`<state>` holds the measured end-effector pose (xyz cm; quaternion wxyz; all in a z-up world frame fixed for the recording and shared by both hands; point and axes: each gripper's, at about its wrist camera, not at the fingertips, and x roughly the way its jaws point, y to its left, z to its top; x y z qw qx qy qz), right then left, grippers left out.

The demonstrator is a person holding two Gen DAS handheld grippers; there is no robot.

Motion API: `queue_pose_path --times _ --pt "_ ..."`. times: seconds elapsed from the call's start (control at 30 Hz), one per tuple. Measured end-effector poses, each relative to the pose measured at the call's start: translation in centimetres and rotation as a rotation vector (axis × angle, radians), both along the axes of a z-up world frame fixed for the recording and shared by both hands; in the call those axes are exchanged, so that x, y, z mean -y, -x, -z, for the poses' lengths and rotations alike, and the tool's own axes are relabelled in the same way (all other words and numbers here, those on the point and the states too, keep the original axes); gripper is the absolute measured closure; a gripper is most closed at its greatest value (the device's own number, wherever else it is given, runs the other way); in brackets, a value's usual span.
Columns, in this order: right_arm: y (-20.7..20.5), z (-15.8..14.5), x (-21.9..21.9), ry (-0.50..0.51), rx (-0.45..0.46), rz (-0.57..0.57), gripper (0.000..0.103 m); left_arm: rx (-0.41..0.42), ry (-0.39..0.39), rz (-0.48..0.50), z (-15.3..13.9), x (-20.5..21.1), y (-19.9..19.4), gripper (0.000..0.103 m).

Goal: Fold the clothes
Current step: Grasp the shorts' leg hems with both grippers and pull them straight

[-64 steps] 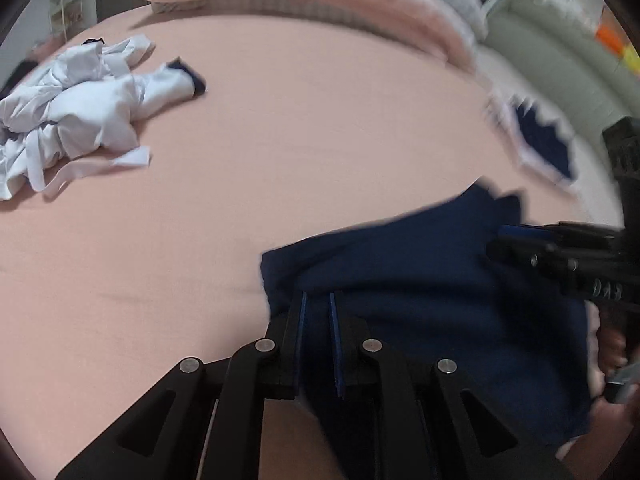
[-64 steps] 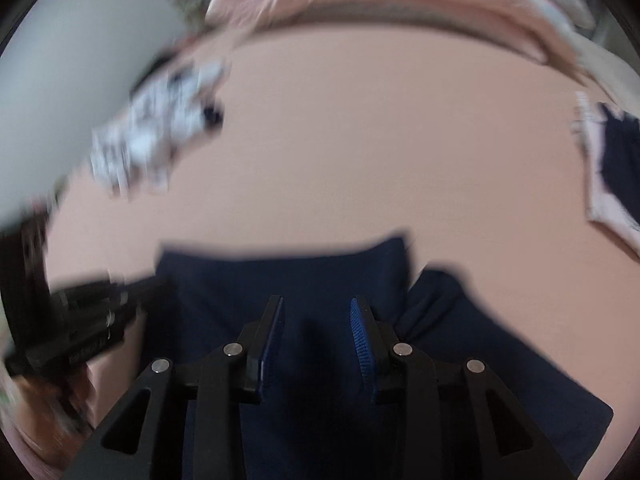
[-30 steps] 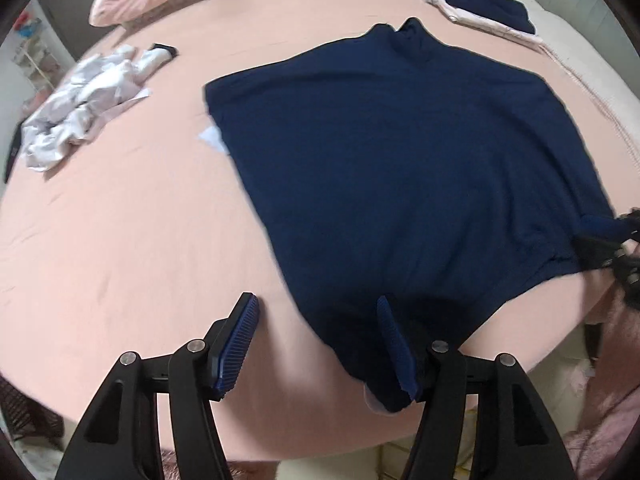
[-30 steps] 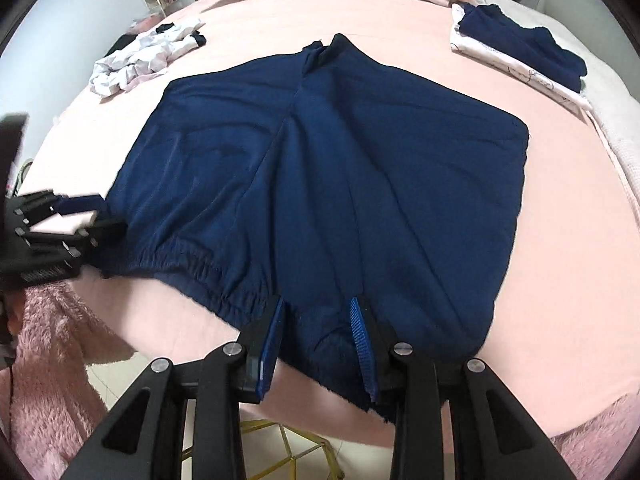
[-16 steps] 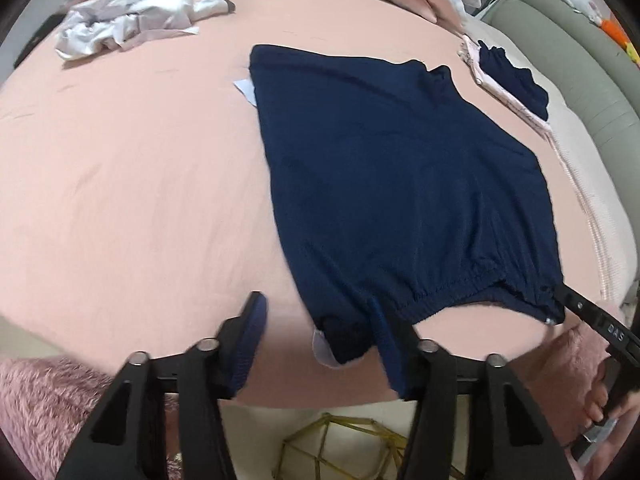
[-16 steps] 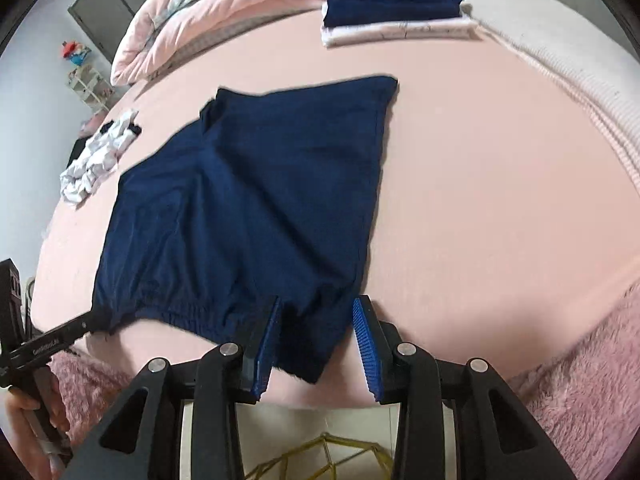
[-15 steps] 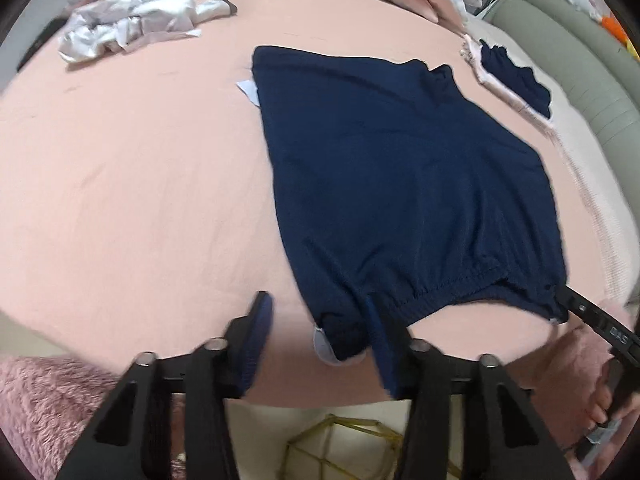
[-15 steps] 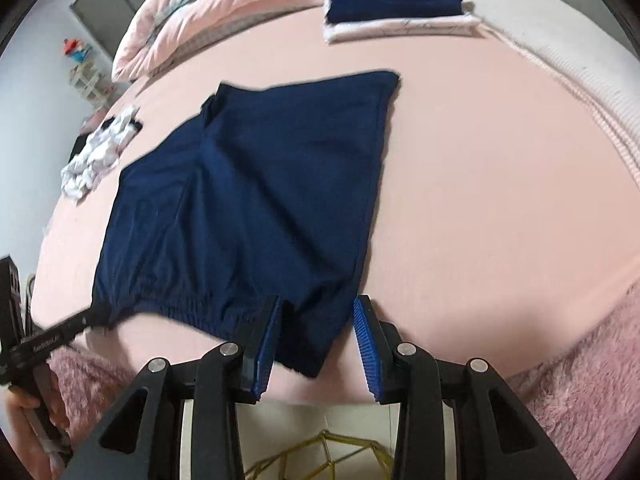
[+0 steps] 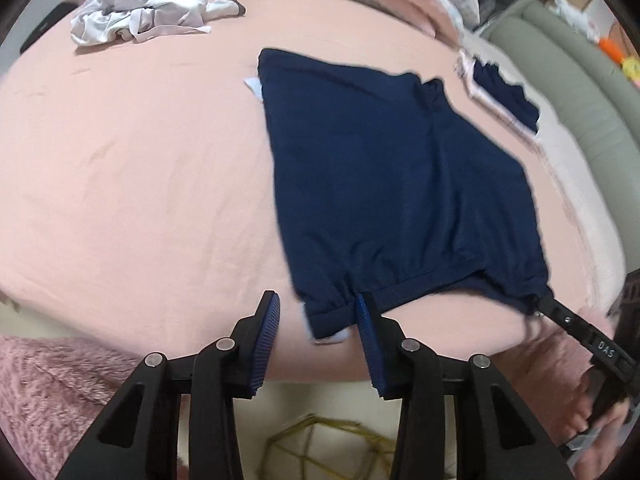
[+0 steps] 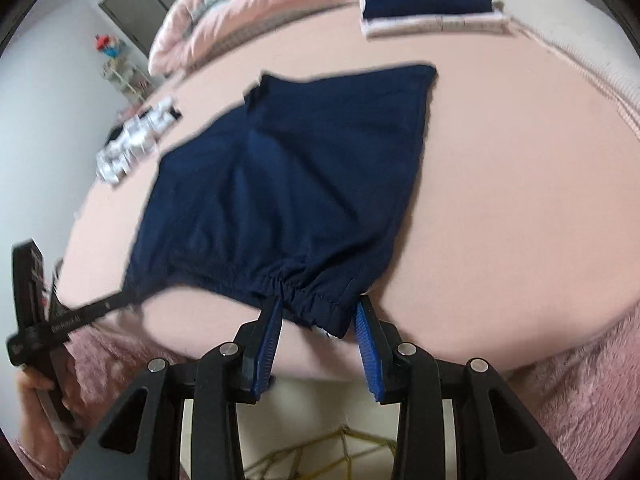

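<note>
Navy shorts [image 9: 392,184] lie flat on the pink bed [image 9: 140,184], waistband at the near edge. My left gripper [image 9: 318,320] points down at the waistband's left corner. Its jaws are closing with that corner between them; the right pad touches the cloth and a gap remains at the left pad. In the right wrist view, the gathered right end of the shorts [image 10: 296,184] fills the space between the pads of my right gripper [image 10: 318,320]. The left view shows the right gripper [image 9: 560,316] pinching that corner.
A crumpled white garment [image 9: 140,12] lies at the far left of the bed. A folded navy and white stack [image 10: 432,4] sits at the far right, pillows [image 10: 248,4] behind. A fluffy pink rug [image 9: 52,392] and a gold wire frame [image 9: 332,452] lie below the edge.
The left jaws have narrowed around the waistband corner. Both grippers have rolled and drawn back, and the shorts' waistband now sits at the bed's near edge.
</note>
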<state>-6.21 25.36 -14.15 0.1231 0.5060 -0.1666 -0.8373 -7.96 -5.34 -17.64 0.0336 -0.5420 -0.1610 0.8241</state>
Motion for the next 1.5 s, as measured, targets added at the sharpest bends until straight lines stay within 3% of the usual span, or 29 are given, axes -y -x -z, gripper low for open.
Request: queue_pose_path --times 0.17,0.33,0.43,0.53,0.6,0.67,0.77,0.9,1.03,1.13,1.27,1.3,1.4,1.5 --pt "-0.4 -0.3 -1.0 0.081 0.018 0.055 0.067 0.003 0.024 -0.005 -0.2 0.3 -0.5 0.087" --pt "-0.6 -0.9 -2.6 0.062 -0.033 0.154 0.066 0.012 0.013 -0.016 0.2 -0.3 0.1 0.087" --pt "-0.2 -0.7 -3.6 0.106 -0.031 0.192 0.066 0.013 0.011 -0.018 0.4 -0.6 0.2 0.087" --pt "0.4 0.1 -2.9 0.104 0.001 0.15 0.066 0.022 0.014 -0.008 1.2 -0.9 1.1 0.086" --pt "0.8 1.5 -1.5 0.045 0.063 0.097 0.066 0.027 0.025 -0.003 1.4 -1.0 1.3 0.086" --pt "0.5 1.6 -0.4 -0.032 0.052 0.066 0.069 0.03 0.049 0.003 1.3 -1.2 1.1 0.085" --pt "0.1 1.7 0.0 -0.048 0.055 0.038 0.086 0.023 0.075 0.018 1.2 -1.6 0.7 0.087" --pt "-0.2 1.8 -0.2 -0.026 0.063 0.028 0.094 0.013 0.039 0.008 0.9 -1.0 0.4 0.092" --pt "-0.6 0.8 -0.7 -0.014 0.041 0.048 0.095 -0.004 0.015 0.009 -0.2 -0.6 -0.2 0.093" --pt "-1.0 0.3 -0.8 -0.026 0.031 0.041 0.095 0.023 0.035 0.023 0.5 -0.7 -0.3 0.093" --pt "-0.7 1.7 -0.2 -0.06 0.086 -0.001 0.095 0.05 0.003 -0.003 1.1 0.0 0.2 0.089" --pt "-0.7 1.5 -0.3 -0.054 0.08 0.004 0.09 0.046 0.003 -0.011 0.7 0.2 0.2 0.088" --pt "-0.9 1.0 -0.7 -0.031 0.072 0.023 0.084 -0.006 0.053 -0.029 -1.1 0.4 -0.4 0.087" --pt "-1.5 0.3 -2.4 0.045 0.064 0.098 0.083 -0.051 0.157 -0.031 -3.1 0.0 -0.7 0.087"
